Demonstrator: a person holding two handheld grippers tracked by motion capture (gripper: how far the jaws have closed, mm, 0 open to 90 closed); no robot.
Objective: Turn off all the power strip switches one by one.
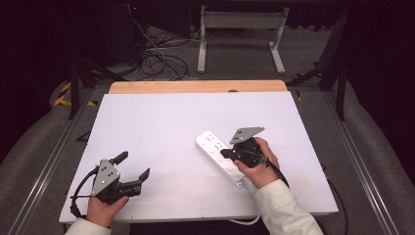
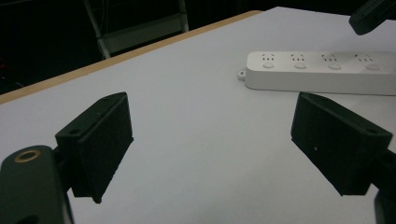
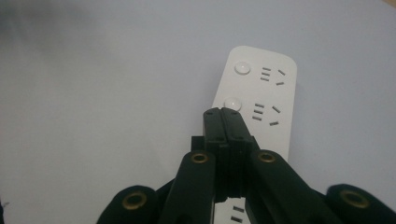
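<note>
Right gripper view: the right gripper (image 3: 225,113) is seen from just behind its two black jaws, which are pressed flat together with nothing between them. Their tips are over the white power strip (image 3: 273,93), close to the second round button (image 3: 232,102) from its rounded end; whether the button is touched cannot be told. Another round button (image 3: 242,68) is seen further along, and sets of small plug slots are lined up beside both buttons. In the high view, the right gripper (image 1: 225,152) is held in a hand (image 1: 262,164) with a white sleeve (image 1: 286,210), and it is pointed down over the middle of the power strip (image 1: 211,145). The strip is laid at a slant on the white table (image 1: 161,127), right of the middle, and a white cable (image 1: 244,221) is seen past the table's near edge. The left gripper (image 1: 133,165) is held well apart from the strip, near the front left corner of the table. In the left gripper view, its jaws are spread wide and nothing is held between them; only bare table is seen in the gap. The power strip (image 2: 322,74) is seen beyond them, lying flat, with a row of buttons along its top.
</note>
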